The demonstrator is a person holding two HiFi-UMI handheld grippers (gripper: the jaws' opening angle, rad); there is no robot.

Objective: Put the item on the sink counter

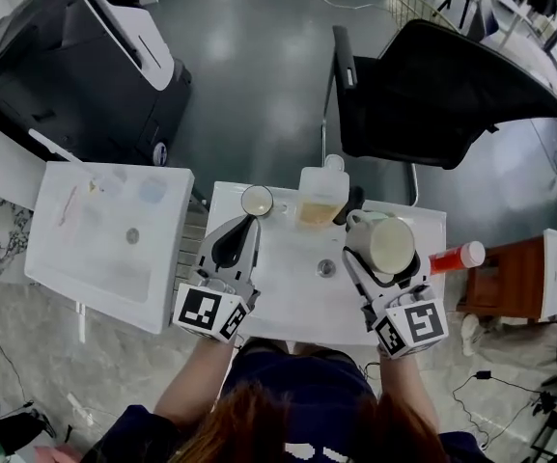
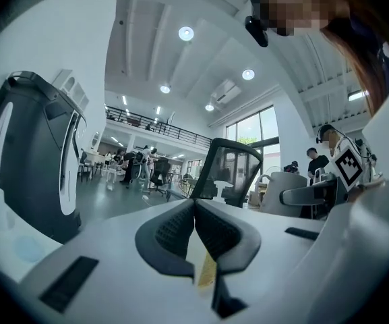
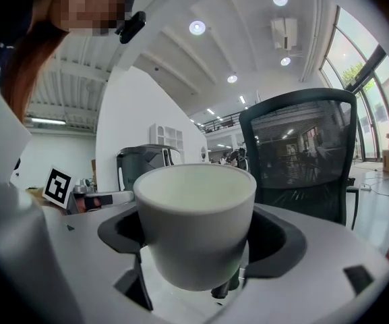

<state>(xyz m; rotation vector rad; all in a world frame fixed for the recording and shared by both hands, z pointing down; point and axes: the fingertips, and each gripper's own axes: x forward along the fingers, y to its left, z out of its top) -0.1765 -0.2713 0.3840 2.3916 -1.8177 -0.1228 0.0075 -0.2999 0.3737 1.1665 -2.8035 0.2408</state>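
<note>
**Mug clamped in right jaws, over right side of sink counter**

- Right gripper (image 1: 386,255): jaws spread around a white mug (image 3: 195,229) and pressed to its sides. Mug sits deep between them, with its body filling the gap. Rim up, inside looks empty.
- Head view: mug (image 1: 391,244) is over the right part of the white sink counter (image 1: 288,302), to the right of the drain (image 1: 326,268). Its handle points to the far side. Cannot tell whether its base touches the counter.
- Left gripper (image 2: 194,206): jaws brought together, tips meeting, nothing between them. In the head view it lies over the counter's left part, tips pointing at a small cup (image 1: 257,201) near the back edge, apart from it.
- Also at the back edge: clear container (image 1: 321,199) with yellowish contents, between the small cup and the mug.
- Red bottle (image 1: 456,257) lies on its side just right of the counter.
- Second white basin (image 1: 114,234) stands to the left, black office chair (image 1: 432,90) beyond the counter.
</note>
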